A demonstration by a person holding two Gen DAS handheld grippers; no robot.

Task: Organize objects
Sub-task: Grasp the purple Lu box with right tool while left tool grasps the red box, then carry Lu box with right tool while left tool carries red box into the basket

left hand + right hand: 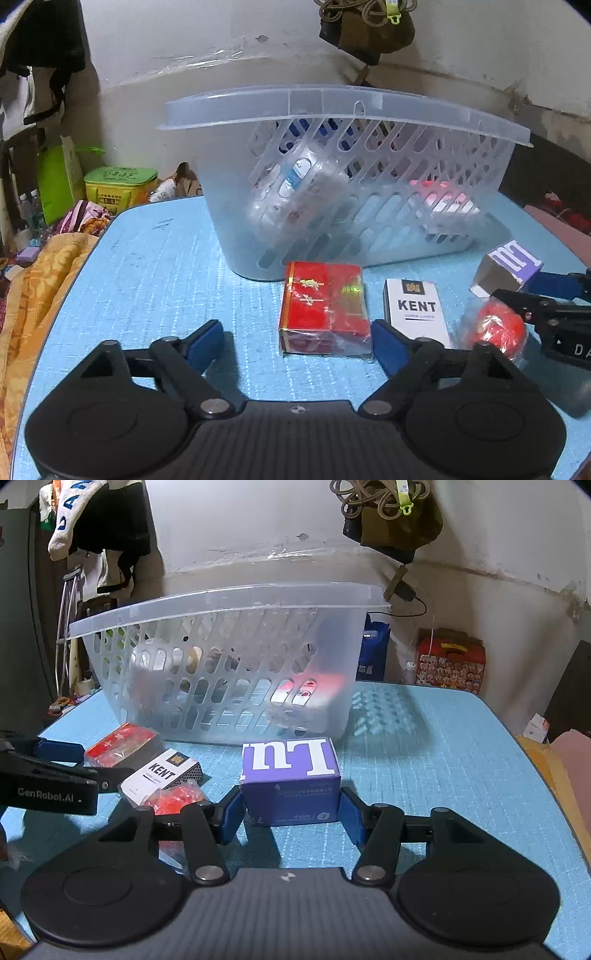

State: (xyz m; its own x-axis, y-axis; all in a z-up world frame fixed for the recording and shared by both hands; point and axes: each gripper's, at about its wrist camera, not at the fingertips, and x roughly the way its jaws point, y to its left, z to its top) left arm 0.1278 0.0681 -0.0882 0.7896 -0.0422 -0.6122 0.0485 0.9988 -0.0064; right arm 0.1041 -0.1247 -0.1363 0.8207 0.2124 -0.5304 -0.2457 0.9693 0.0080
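A clear slotted basket (332, 107) (221, 605) stands at the back of the blue table (147, 277) (443, 757), with several items inside. In front of it lie a red pack (321, 306) (118, 746), a white KENT pack (413, 306) (162, 771) and a red wrapped thing (498, 325) (177, 797). My left gripper (297, 343) is open around the red pack: the right pad is at its side, the left pad well clear. My right gripper (291, 819) is shut on a purple box (291, 775) (513, 262), pads against both sides.
A green tin (118, 184) and an orange cloth (37, 295) lie off the table's left edge. A red patterned box (450, 664) and a blue bag (373, 650) stand behind the table on the right. Clothes and a cord hang on the wall.
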